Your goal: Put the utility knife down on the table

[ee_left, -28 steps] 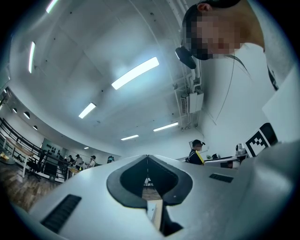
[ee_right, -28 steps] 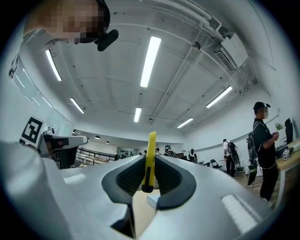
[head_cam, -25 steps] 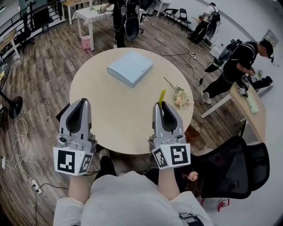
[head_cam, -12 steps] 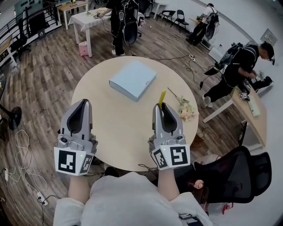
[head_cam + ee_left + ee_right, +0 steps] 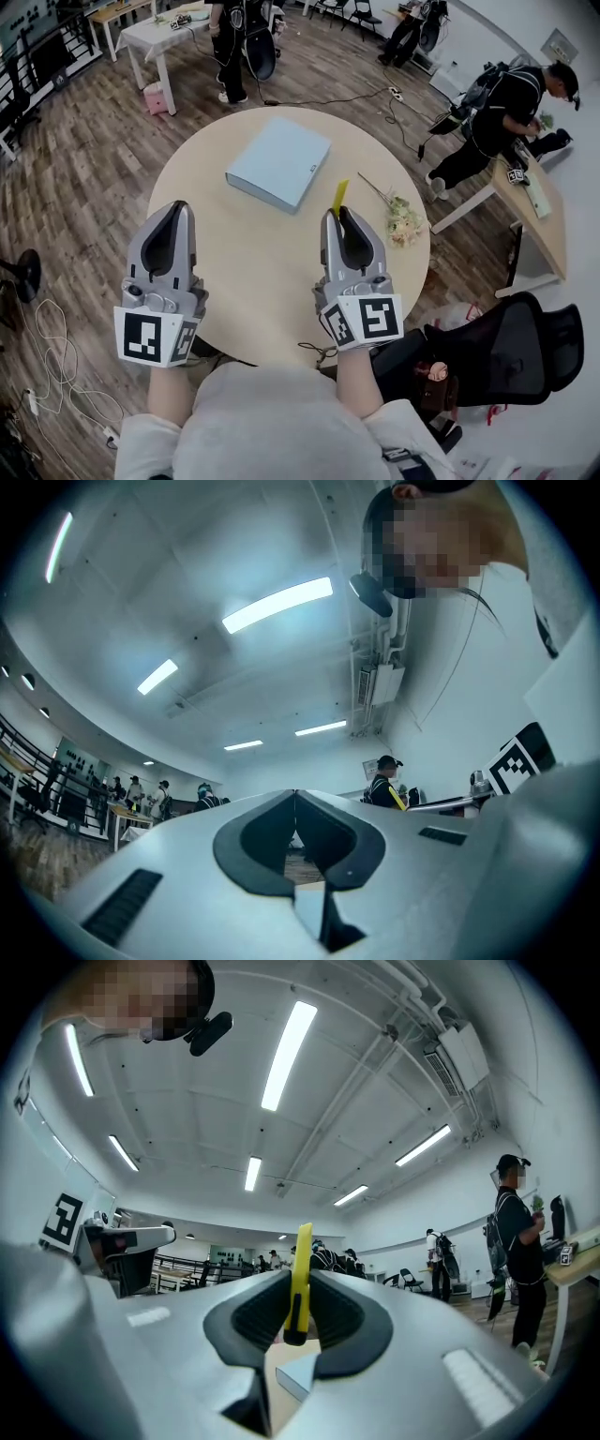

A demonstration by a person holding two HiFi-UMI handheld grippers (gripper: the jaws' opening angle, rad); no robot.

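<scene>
Bench [image 5: 258, 281]: bare near of blue box [image 5: 278, 161] | right gripper [image 5: 338, 215]: clamped on utility knife [image 5: 339, 195], upright above the bench; lower, tilt it flat, then release | left gripper [image 5: 177, 209]: closed, empty; park it left.

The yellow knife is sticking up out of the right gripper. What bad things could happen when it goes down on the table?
1. The right gripper pinches the utility knife only by its lower end, standing upright, so it might tip or slip on the way down.
2. The dried flowers lie close by, near the table edge; a knife let go there could land on them or slide off.
3. I cannot tell if the blade is out.
</scene>
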